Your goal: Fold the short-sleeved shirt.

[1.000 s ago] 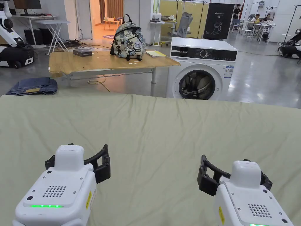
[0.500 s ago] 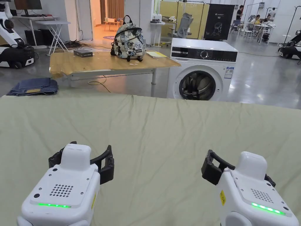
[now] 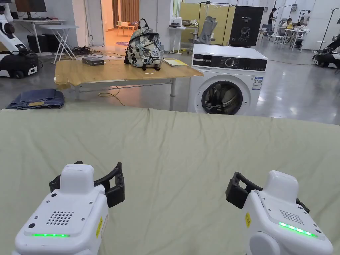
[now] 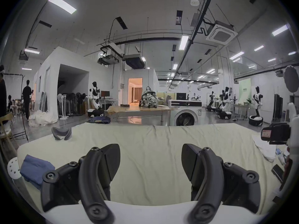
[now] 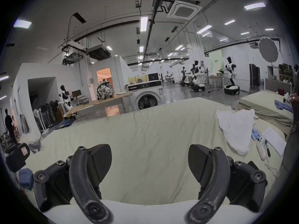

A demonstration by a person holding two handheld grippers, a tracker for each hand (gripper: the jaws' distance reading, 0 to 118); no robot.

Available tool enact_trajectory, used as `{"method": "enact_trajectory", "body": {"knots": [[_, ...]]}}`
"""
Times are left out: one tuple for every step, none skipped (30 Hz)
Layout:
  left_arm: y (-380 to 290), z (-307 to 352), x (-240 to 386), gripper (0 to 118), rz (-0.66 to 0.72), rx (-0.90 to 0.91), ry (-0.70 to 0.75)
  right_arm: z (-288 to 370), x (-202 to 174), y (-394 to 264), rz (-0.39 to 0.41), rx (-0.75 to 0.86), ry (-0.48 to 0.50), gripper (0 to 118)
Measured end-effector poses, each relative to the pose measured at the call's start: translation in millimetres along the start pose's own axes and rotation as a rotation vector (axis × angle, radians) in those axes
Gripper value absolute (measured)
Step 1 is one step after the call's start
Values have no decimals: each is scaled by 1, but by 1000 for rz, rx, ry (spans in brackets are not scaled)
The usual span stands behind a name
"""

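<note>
Hovering above the olive sheet (image 3: 186, 146), left tongs (image 4: 150, 164) and right tongs (image 5: 149, 162) gape wide, holding nothing.

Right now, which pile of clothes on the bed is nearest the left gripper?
The blue garment, lying at the bed's left edge beside the left gripper. The white garment lies across the bed, on the far side near the right gripper.

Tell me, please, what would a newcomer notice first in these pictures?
First, the two white tongs, left tongs and right tongs, both open over the wide green sheet. Behind it stands a washing machine, and a patterned backpack sits on a wooden table.
</note>
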State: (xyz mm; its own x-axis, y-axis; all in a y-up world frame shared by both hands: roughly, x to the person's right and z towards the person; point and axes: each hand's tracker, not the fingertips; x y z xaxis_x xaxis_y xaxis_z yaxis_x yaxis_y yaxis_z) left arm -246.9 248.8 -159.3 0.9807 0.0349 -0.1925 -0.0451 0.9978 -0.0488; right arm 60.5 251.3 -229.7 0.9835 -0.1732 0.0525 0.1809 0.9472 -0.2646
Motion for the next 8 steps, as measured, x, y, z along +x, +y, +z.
{"method": "enact_trajectory", "body": {"knots": [[0,0,1,79,-6,10,-6,-1,0,-1,16,5,-6,98],[0,2,2,80,-20,17,-2,-1,-1,-2,47,5,-15,98],[-1,2,4,82,-41,31,7,-2,-2,-3,53,9,-19,98],[-2,2,7,83,-66,44,21,-2,-1,-3,59,6,-16,98],[-3,2,10,83,-87,45,34,-2,-1,-3,60,-5,-14,98],[-3,2,12,83,-101,47,39,-2,0,-2,55,-27,-6,98],[-4,2,13,83,-108,51,40,-3,1,-2,54,-35,-3,98],[-5,2,15,83,-115,46,46,-4,2,-3,51,-37,-5,98]]}}
